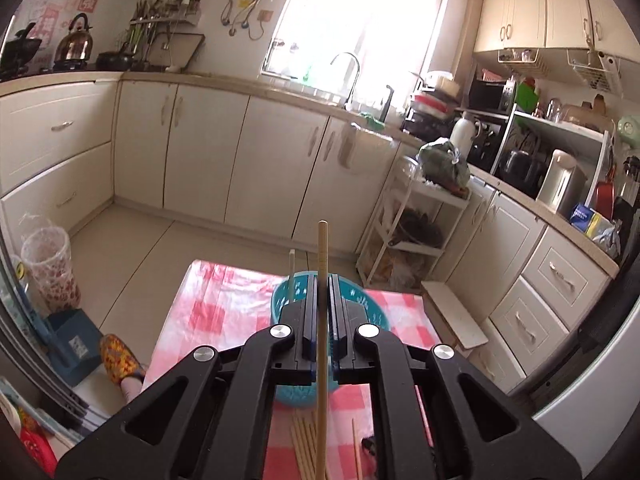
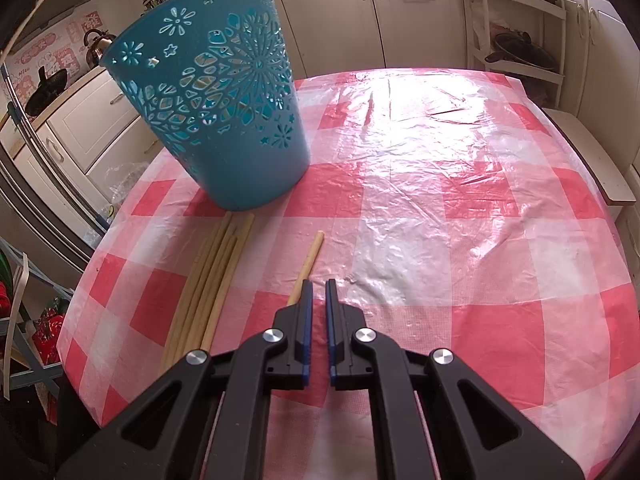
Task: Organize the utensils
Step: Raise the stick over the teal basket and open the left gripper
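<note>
The left claw [image 1: 323, 312] is pinching a single pale wooden chopstick [image 1: 322, 264] between its blue-lined pads, gripping it part-way along so that one end rises above the fingers and the rest hangs down below them. Held upright like this and poised over the teal plastic basket with cut-out flower patterns [image 2: 212, 92], the stick looks ready to be dropped in end first, which is probably why it is carried vertically rather than flat.

The basket stands upright on the tabletop, which is covered by a red-and-white checked plastic cloth [image 2: 440, 200]. In the left wrist view a second thin pale stick [image 1: 291, 270] stands beside the basket's rim and appears to be leaning inside it, so the container likely holds at least one chopstick already; what else lies at the bottom cannot be seen.

A bundle of pale wooden chopsticks [image 2: 208, 280] lies flat on the cloth just in front of the basket's base, lined up side by side for easy picking. One more loose chopstick [image 2: 310, 260] lies apart from them, its near end hidden behind the right claw [image 2: 319, 296]. That claw is pressed nearly together with nothing between its pads, hovering low over the cloth just beside the loose stick.
</note>
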`<move>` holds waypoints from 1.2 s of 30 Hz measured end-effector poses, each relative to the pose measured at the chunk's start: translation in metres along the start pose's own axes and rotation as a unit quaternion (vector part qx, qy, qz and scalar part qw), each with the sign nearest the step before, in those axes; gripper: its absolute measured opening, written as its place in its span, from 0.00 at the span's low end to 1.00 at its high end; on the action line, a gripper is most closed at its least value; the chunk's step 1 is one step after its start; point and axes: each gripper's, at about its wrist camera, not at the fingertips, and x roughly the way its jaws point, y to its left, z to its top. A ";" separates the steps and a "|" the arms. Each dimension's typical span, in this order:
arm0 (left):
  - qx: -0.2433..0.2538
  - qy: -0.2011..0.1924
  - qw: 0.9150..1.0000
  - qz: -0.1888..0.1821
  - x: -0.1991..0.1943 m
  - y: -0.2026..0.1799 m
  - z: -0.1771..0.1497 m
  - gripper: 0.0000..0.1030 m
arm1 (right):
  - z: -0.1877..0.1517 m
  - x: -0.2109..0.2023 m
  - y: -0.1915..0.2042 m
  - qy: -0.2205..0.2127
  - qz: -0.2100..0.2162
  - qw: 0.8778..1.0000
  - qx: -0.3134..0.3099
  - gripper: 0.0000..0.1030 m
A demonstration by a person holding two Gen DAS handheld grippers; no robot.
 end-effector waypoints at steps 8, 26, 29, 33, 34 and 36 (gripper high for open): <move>-0.013 -0.066 0.997 0.031 0.051 -0.012 0.047 0.05 | 0.000 0.000 -0.003 0.000 0.008 1.000 0.007 0.07; 0.002 -0.018 0.996 0.090 0.121 0.005 -0.022 0.05 | 0.002 0.000 -0.014 0.003 0.031 0.999 0.027 0.07; 0.004 -0.013 0.996 0.089 0.113 0.008 -0.023 0.05 | 0.002 -0.001 -0.013 0.002 0.029 0.999 0.026 0.07; 0.003 -0.016 0.996 0.087 0.094 0.010 -0.018 0.08 | 0.002 0.000 -0.012 0.001 0.028 0.999 0.026 0.07; 0.003 -0.016 0.996 0.087 0.090 0.011 -0.017 0.09 | 0.002 0.000 -0.012 0.001 0.028 0.999 0.027 0.07; -0.001 -0.014 0.996 0.088 0.081 0.016 -0.018 0.15 | 0.002 0.000 -0.012 0.000 0.028 0.999 0.027 0.07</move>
